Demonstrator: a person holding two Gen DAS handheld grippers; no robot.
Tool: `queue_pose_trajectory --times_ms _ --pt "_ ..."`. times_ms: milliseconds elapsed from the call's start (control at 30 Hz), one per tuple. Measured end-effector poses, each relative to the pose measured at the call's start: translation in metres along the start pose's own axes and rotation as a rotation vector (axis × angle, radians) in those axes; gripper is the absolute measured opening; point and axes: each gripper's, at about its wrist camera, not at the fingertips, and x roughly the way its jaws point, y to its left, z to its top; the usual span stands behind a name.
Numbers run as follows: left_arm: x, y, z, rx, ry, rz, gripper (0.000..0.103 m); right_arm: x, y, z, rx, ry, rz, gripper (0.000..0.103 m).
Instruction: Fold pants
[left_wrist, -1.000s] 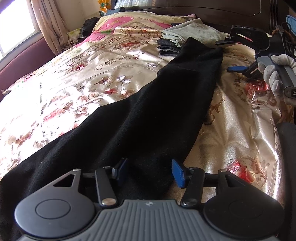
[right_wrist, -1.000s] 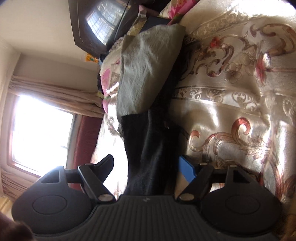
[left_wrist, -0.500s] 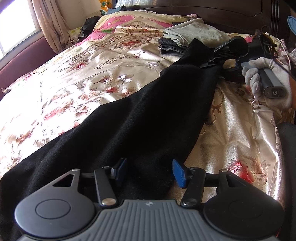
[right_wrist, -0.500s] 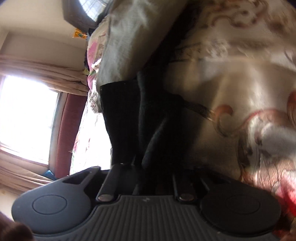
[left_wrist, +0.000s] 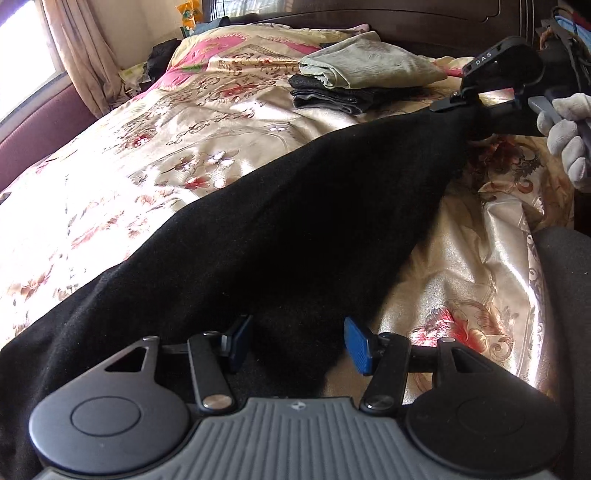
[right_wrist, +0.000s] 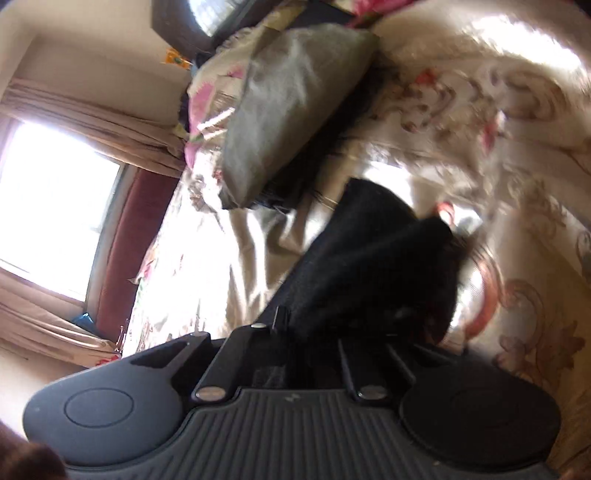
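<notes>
Black pants (left_wrist: 280, 221) lie lengthwise on the bed (left_wrist: 147, 155), over a floral cover. Their long axis runs from the near-left corner of the left wrist view to the far right, narrowing toward the far end.

Right claw (left_wrist: 469, 110): clamped together on the far, narrow end of the pants, which it holds just clear of the cover. The right wrist view confirms black cloth bunched between the closed fingers (right_wrist: 280, 321). A gloved hand (left_wrist: 565, 140) holds the tool.

Left claw (left_wrist: 295, 349): fingers apart, straddling the near edge of the pants; the pads (left_wrist: 356, 349) do not press on the cloth.

Step in hand, as judged: bring the far end over toward the near end to halve the length. Recommendations: keep the right grip firm and carry the end along the long axis, not across it, so the edges stack. The left claw should pin or grip the near end first, or the cloth may drag. A pile of clothes (left_wrist: 362, 81) lies just beyond the far end; keep clear of it.
</notes>
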Motion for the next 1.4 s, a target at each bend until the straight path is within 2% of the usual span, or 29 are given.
queue_pose_trajectory --times_ms 67,100,133,167,200,267,333,400,433,467,533,600,633,667,700,733,767,800,867,900,933,1000,1033,1067,1100,1133,1267,1333,1400 --pt "0.001 0.002 0.002 -0.001 0.001 -0.002 0.068 0.006 0.009 0.001 -0.09 -0.013 -0.022 0.008" --pt "0.002 0.003 0.003 -0.004 0.002 0.003 0.068 0.018 0.006 0.004 -0.11 0.012 -0.071 0.009" --pt "0.003 0.004 0.004 -0.01 0.0 0.007 0.068 0.029 -0.002 0.006 -0.048 0.056 -0.105 0.01" --pt "0.003 0.005 0.004 -0.017 -0.004 0.009 0.068 0.03 -0.007 0.007 0.028 0.068 -0.079 0.01" --pt "0.002 0.005 0.005 -0.028 -0.007 0.005 0.068 0.022 -0.002 0.008 0.038 0.036 -0.013 0.009" --pt "0.003 0.005 0.005 -0.038 -0.008 -0.01 0.068 0.006 0.019 0.007 -0.055 -0.035 0.045 0.013" --pt "0.006 0.004 0.007 -0.025 -0.004 -0.01 0.068 0.013 0.026 0.012 -0.083 -0.018 0.042 0.016" --pt "0.006 0.004 0.009 -0.021 0.001 -0.002 0.068 0.037 0.025 0.019 -0.062 0.047 -0.068 0.01" --pt "0.003 0.005 0.01 -0.023 -0.004 -0.004 0.068 0.04 0.024 0.021 -0.002 0.084 -0.057 0.01" --pt "-0.001 0.006 0.011 -0.027 -0.014 -0.01 0.068 0.037 0.032 0.023 0.0 0.085 -0.004 0.01" --pt "-0.008 0.01 0.012 -0.027 -0.026 -0.003 0.068 0.021 0.077 0.03 -0.099 0.044 0.096 0.009" --pt "-0.015 0.014 0.014 -0.028 -0.048 0.018 0.069 0.002 0.119 0.03 -0.185 0.015 0.242 0.008" --pt "-0.017 0.016 0.016 -0.037 -0.054 0.026 0.069 -0.004 0.14 0.027 -0.272 -0.022 0.248 0.008" --pt "-0.018 0.018 0.016 -0.046 -0.056 0.031 0.069 -0.002 0.148 0.025 -0.329 -0.037 0.216 0.008" --pt "-0.019 0.02 0.016 -0.055 -0.061 0.039 0.069 0.013 0.15 0.028 -0.358 -0.02 0.13 0.008" --pt "-0.021 0.021 0.016 -0.062 -0.067 0.048 0.069 0.024 0.142 0.033 -0.314 0.012 0.061 0.008" --pt "-0.022 0.021 0.014 -0.068 -0.072 0.049 0.069 0.021 0.133 0.033 -0.291 0.023 0.044 0.008" --pt "-0.022 0.021 0.011 -0.082 -0.073 0.035 0.069 0.013 0.128 0.028 -0.318 0.005 0.053 0.008" --pt "-0.015 0.019 0.006 -0.089 -0.051 0.004 0.069 0.002 0.114 0.014 -0.384 -0.049 0.004 0.008" --pt "-0.011 0.017 0.004 -0.083 -0.035 -0.003 0.069 0.005 0.096 0.013 -0.366 -0.046 -0.051 0.009" --pt "-0.006 0.013 0.001 -0.074 -0.013 -0.005 0.069 0.014 0.071 0.017 -0.326 -0.025 -0.121 0.017" --pt "-0.001 0.007 -0.003 -0.057 0.011 -0.003 0.069 0.034 0.019 0.022 -0.185 0.048 -0.256 0.02" --pt "-0.001 0.004 -0.004 -0.047 0.016 0.003 0.069 0.04 -0.005 0.024 -0.098 0.087 -0.259 0.019" --pt "-0.001 0.001 -0.005 -0.038 0.02 0.005 0.071 0.034 -0.019 0.022 -0.05 0.063 -0.203 0.018" --pt "-0.001 0.0 -0.006 -0.034 0.024 0.005 0.072 0.027 -0.025 0.018 -0.03 0.026 -0.158 0.023" --pt "0.0 -0.001 -0.006 -0.03 0.03 0.006 0.072 0.024 -0.028 0.018 -0.022 0.014 -0.127 0.031" --pt "0.001 -0.004 0.001 -0.028 0.025 0.019 0.072 0.026 -0.036 0.024 0.063 0.006 -0.047 0.041" --pt "-0.002 -0.003 0.004 -0.05 0.0 0.012 0.072 0.024 -0.04 0.021 0.106 -0.009 0.028 0.05" --pt "0.0 -0.002 0.006 -0.068 -0.018 0.004 0.072 0.025 -0.039 0.017 0.082 -0.024 0.033 0.049"
